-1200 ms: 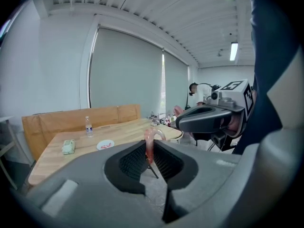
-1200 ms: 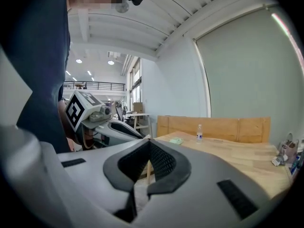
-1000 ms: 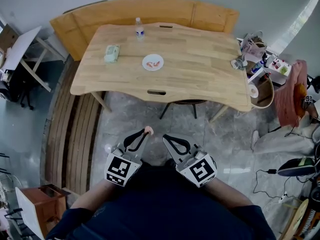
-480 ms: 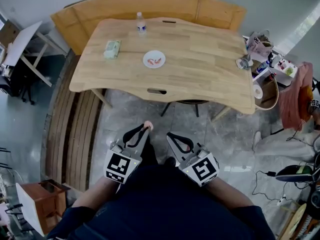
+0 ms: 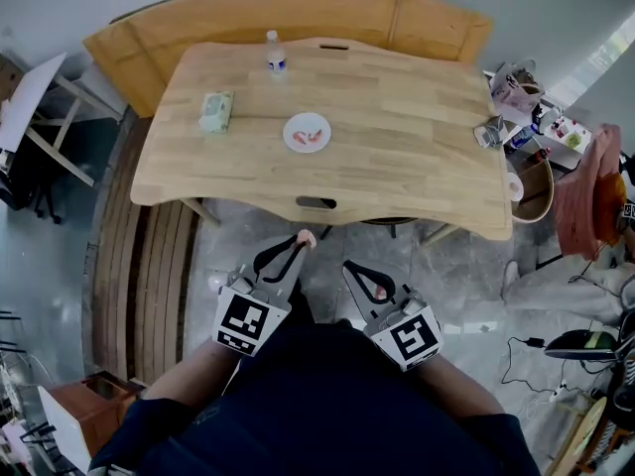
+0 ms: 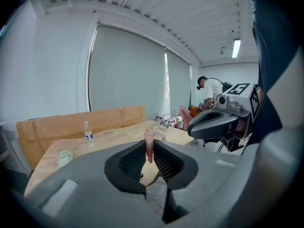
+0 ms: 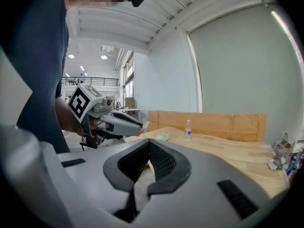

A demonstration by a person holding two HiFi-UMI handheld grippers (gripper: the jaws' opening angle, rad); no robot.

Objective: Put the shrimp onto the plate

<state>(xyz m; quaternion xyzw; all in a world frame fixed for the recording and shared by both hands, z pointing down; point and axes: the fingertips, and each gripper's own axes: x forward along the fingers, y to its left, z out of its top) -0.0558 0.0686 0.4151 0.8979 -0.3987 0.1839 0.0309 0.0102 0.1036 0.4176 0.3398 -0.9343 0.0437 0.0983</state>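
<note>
The head view is showing the whole layout from above: the left hand-held gripper (image 5: 301, 242) and the right hand-held gripper (image 5: 352, 269) are hanging side by side over the grey floor (image 5: 466, 296), on the near side of the tabletop (image 5: 417, 157) and well apart from the white plate (image 5: 295, 125); the plate is lying well in from every edge, with pink-red pieces already lying on it. Only the left gripper view is making the grasp plain; there the two jaws are pressing together on the shrimp (image 6: 150, 148), which is standing upright between the pads with its curled end rising above the tips; from above it is showing only as a small pink spot (image 5: 307, 236) at the jaw tips. The right gripper view is showing its own jaws meeting at the tips, and nothing is showing between them. The same view is catching the other gripper from the side. A water bottle (image 5: 275, 54) is standing near the far edge; a green packet (image 5: 215, 111) is lying to the left of the plate; bare wood is surrounding the plate on all sides; small clutter (image 5: 491, 132) is sitting at the right end. The left gripper view is also showing another person (image 6: 209, 87) standing beyond that end; the head view is not including them.
</note>
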